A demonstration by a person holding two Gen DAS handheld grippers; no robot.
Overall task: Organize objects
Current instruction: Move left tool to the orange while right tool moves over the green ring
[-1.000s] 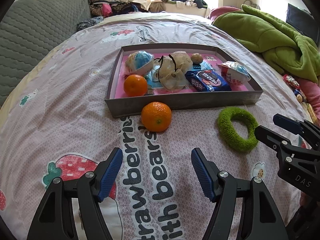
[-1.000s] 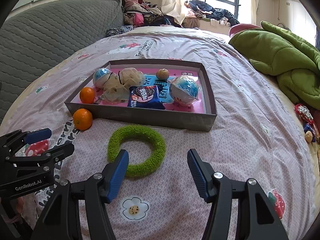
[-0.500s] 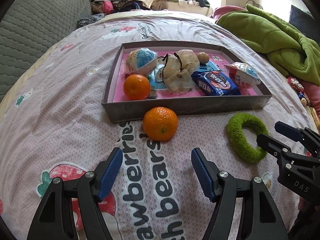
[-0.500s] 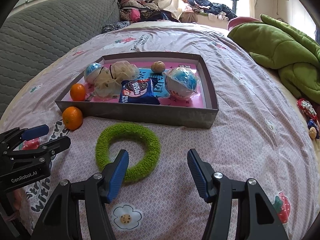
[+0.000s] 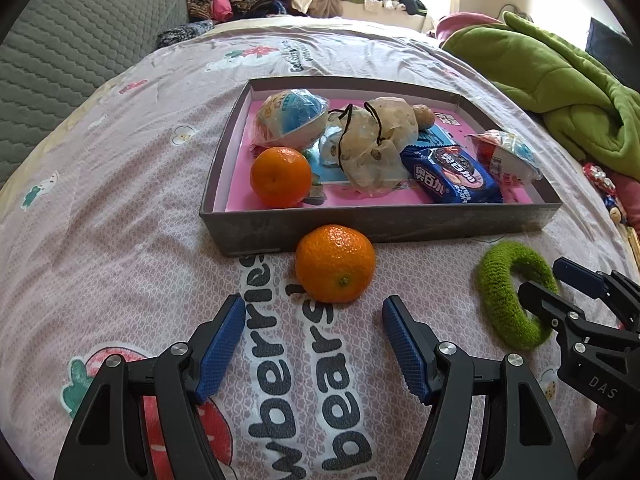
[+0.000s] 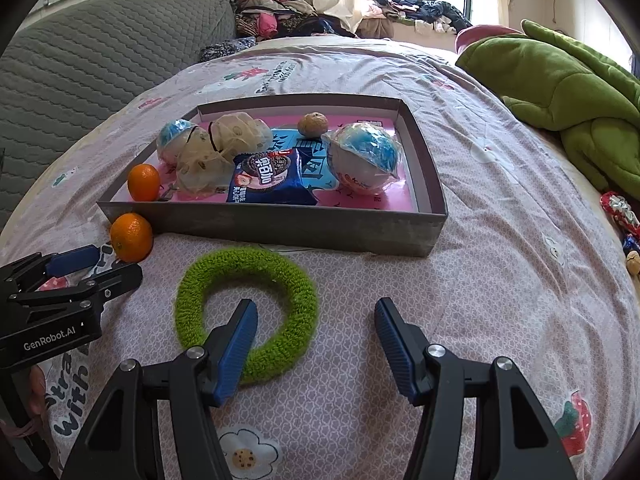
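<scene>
A grey shallow box [image 5: 380, 228] [image 6: 280, 226] with a pink floor lies on the bed, holding an orange [image 5: 281, 176], wrapped snacks and a blue biscuit pack [image 5: 450, 174]. A second orange [image 5: 335, 263] [image 6: 131, 237] rests on the bedspread against the box's front wall. My left gripper [image 5: 314, 312] stands open just short of this orange, nothing between its fingers. A green fuzzy ring [image 6: 246, 312] [image 5: 508, 292] lies in front of the box. My right gripper [image 6: 316, 316] is open over it, its left finger [image 6: 238, 342] above the ring's hole, its right finger outside the ring.
A green blanket [image 6: 560, 84] is heaped at the right. A grey quilted headboard [image 5: 80, 48] rises at the left. Clothes are piled on the far sill [image 6: 400, 4]. Small wrapped sweets [image 6: 620, 216] lie near the bed's right edge.
Both grippers have come forward and lower. The loose orange now sits closer to the left fingers, and the green ring has slid under the right gripper's left finger.
</scene>
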